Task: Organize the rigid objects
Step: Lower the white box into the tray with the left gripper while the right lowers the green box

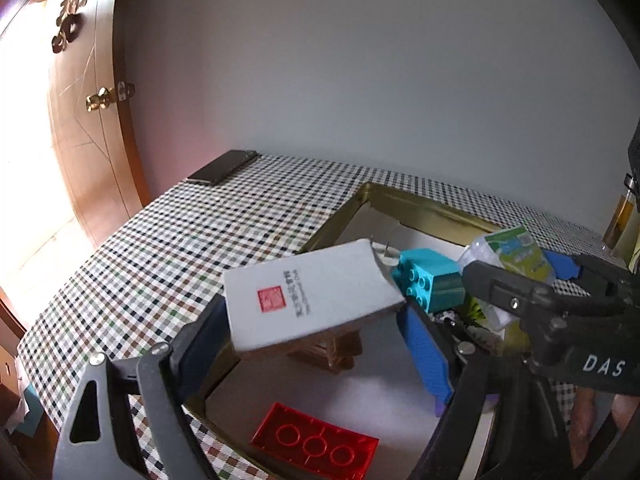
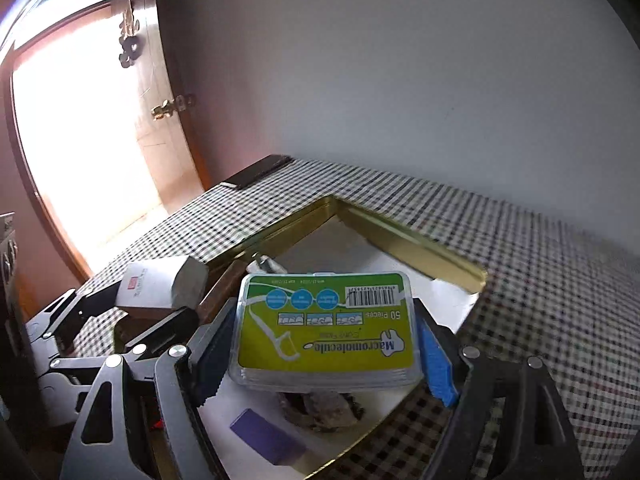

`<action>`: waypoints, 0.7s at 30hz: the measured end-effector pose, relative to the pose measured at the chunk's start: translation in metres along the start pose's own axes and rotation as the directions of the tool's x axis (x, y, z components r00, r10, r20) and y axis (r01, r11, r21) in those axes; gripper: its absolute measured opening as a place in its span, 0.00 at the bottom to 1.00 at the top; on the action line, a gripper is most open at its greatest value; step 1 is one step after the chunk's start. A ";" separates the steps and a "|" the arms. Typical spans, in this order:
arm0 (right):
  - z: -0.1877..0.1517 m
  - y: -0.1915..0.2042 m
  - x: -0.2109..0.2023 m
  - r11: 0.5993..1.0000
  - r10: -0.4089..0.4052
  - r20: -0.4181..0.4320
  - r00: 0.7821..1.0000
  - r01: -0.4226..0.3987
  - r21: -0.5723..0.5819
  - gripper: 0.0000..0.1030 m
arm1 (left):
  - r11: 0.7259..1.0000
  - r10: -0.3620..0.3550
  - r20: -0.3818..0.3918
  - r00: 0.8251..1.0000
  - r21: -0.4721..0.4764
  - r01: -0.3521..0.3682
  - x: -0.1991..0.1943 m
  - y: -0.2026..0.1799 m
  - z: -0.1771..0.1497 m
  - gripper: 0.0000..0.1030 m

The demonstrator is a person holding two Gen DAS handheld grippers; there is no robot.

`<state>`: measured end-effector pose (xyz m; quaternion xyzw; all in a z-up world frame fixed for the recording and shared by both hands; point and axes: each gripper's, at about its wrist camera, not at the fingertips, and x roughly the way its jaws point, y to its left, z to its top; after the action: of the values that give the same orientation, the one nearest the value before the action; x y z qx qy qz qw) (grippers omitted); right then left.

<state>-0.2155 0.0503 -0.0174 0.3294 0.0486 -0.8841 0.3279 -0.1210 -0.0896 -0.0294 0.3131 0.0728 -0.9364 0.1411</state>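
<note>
My left gripper is shut on a flat white box with a red stamp and holds it above the gold-rimmed tray. My right gripper is shut on a clear floss-pick box with a green label, also above the tray. In the tray lie a red brick, a teal brick, a small wooden piece, a purple block and a dark rough lump. The right gripper with its floss box shows at the right of the left wrist view.
The tray sits on a checked tablecloth against a white wall. A dark phone lies at the table's far left corner. A wooden door stands open at left. A glass bottle stands at the far right.
</note>
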 end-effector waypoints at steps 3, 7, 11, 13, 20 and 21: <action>-0.002 0.004 -0.002 1.000 0.004 0.004 1.000 -0.004 -0.014 0.81 | 1.000 0.001 -0.001 1.000 -0.006 -0.001 0.001 0.000 -0.001 0.88; -0.002 0.010 -0.009 1.000 0.006 0.037 0.999 -0.005 -0.030 0.88 | 1.000 0.009 0.014 1.000 -0.014 -0.009 -0.004 0.000 -0.001 0.97; -0.002 0.009 -0.022 1.000 0.021 0.069 0.997 -0.020 -0.023 0.89 | 1.000 0.011 0.019 1.000 -0.010 -0.011 -0.007 0.000 0.000 0.99; -0.002 0.009 -0.030 1.000 0.013 0.091 0.996 -0.011 -0.018 0.89 | 1.000 0.009 0.024 1.000 -0.014 -0.009 -0.011 0.000 -0.001 0.99; -0.003 0.006 -0.056 0.999 0.034 0.156 0.987 -0.036 0.009 0.90 | 0.999 0.033 0.048 0.998 -0.015 -0.032 -0.023 0.001 -0.001 0.99; -0.003 0.007 -0.059 0.999 0.038 0.163 0.986 -0.040 0.010 0.90 | 0.999 0.035 0.050 0.998 -0.016 -0.035 -0.025 0.001 -0.001 0.99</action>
<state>-0.1762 0.0782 0.0172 0.2592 0.0092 -0.9018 0.3456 -0.1003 -0.0849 -0.0152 0.2896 0.0709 -0.9407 0.1616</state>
